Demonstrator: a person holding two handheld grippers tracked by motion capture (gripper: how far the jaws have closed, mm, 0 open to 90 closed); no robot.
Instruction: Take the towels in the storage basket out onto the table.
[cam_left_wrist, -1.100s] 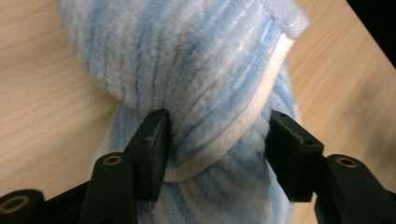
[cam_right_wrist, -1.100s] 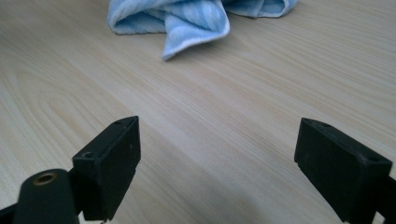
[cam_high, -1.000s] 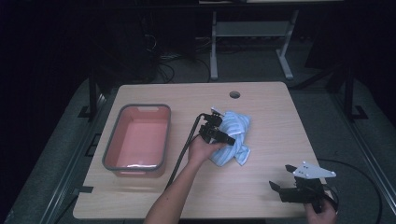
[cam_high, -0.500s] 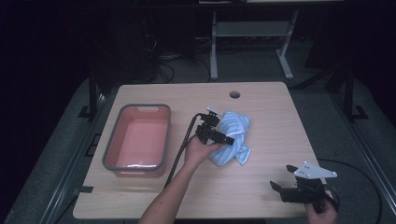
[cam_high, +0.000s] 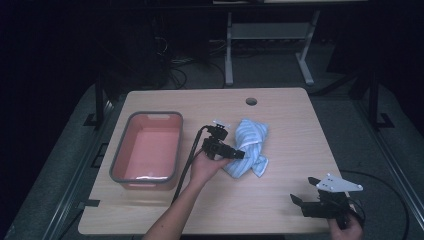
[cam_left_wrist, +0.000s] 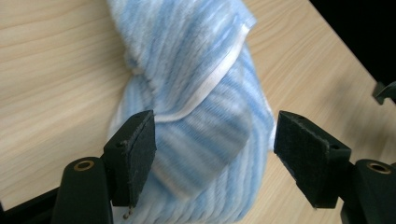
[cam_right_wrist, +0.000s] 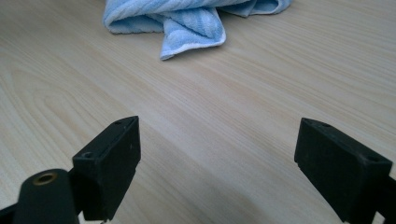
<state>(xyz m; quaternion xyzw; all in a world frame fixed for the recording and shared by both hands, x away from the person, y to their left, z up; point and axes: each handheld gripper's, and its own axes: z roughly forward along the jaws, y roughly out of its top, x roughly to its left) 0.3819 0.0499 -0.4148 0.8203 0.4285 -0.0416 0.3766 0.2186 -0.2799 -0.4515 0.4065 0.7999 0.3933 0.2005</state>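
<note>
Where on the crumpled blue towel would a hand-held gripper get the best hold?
Probably the raised twisted fold in the middle of the towel, coming from the tub side. The bunch stands up off the table there, narrow enough to fit between open jaws.

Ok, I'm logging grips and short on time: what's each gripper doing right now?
Left gripper: open, jaws just widening, the blue striped towel between them, pads not pressing it.
Right gripper: open, holding nothing, over bare table.
</note>
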